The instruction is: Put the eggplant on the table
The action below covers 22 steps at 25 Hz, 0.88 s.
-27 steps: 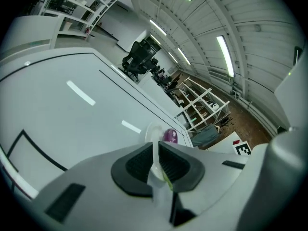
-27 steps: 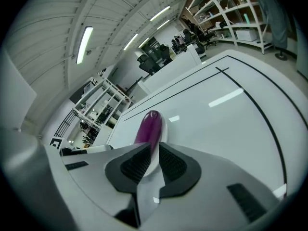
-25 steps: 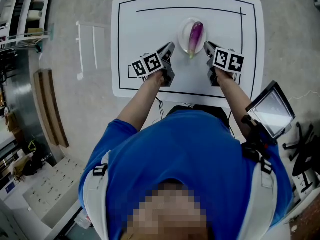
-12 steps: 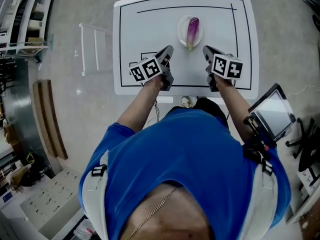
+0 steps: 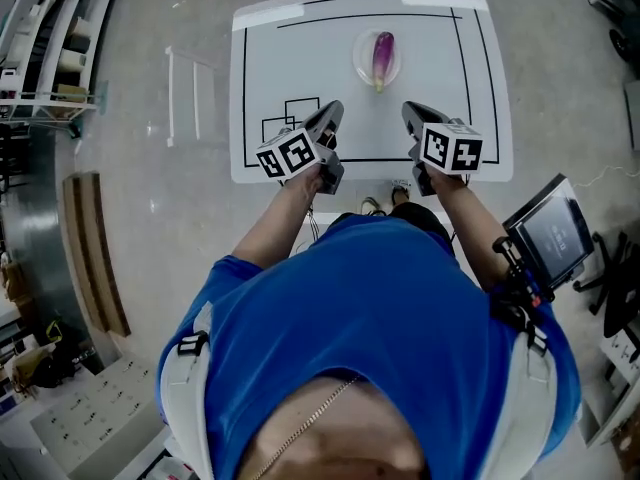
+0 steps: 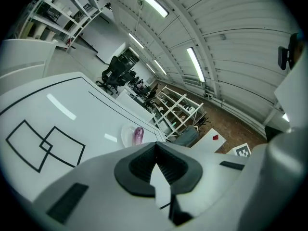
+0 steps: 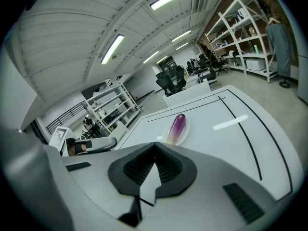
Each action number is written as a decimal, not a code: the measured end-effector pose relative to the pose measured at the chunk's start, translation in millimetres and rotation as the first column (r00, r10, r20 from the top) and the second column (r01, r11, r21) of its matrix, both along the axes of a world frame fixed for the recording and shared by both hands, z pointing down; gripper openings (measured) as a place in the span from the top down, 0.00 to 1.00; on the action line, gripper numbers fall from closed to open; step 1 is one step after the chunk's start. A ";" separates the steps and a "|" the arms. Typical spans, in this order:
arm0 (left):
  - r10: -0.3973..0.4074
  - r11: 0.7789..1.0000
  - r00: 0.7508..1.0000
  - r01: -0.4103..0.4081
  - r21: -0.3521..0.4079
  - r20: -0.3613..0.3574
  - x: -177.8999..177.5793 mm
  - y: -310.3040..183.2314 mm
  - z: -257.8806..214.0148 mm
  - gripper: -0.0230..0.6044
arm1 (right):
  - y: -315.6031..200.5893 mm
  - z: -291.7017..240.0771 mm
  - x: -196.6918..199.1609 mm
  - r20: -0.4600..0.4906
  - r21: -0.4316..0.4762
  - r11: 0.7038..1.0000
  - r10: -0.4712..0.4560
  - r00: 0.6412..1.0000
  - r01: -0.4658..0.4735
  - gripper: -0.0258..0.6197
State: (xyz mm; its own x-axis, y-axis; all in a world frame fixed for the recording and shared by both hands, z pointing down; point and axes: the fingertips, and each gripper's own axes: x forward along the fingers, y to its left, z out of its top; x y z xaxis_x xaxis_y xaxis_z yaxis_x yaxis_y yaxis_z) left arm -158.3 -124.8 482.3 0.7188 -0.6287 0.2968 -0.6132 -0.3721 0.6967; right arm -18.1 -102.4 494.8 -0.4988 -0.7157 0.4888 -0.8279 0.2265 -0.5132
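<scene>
Jaws closed, left gripper [image 6: 155, 146] covers plate's [image 6: 126, 134] near edge.

table [image 5: 290, 58]: white, edged with black lines; two overlapping squares [image 5: 292, 118] are drawn near its left front | eggplant [image 5: 382, 56]: purple; laid on a white plate [image 5: 360, 63] at the far middle | left gripper [image 5: 333, 111], right gripper [image 5: 410, 111]: held over the near edge, side by side; kept apart from the plate | screen [image 5: 555, 233]: seen at right
</scene>
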 end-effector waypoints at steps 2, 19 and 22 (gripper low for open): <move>0.004 1.000 1.000 -0.004 0.008 0.004 -2.2 0.7 0.9 0.95 | 3.6 -0.4 1.9 -0.019 0.011 1.000 0.000 1.000 0.000 0.96; 0.012 0.997 1.000 -0.011 0.070 -0.009 -26.4 47.6 -13.7 0.95 | 68.5 -19.4 -13.7 -0.079 0.095 0.995 0.011 0.997 -0.003 0.96; 0.005 0.997 1.000 -0.004 0.082 -0.018 -28.3 48.8 -16.6 0.95 | 72.3 -20.2 -14.3 -0.085 0.101 0.995 0.009 0.996 -0.001 0.96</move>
State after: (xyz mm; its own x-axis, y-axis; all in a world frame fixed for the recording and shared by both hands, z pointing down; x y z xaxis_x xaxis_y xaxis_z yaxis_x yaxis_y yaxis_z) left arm -186.5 -76.0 465.7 0.7264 -0.6472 0.2312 -0.5987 -0.4308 0.6753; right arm -32.4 -30.1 474.6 -0.4548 -0.7661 0.4542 -0.8687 0.2693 -0.4157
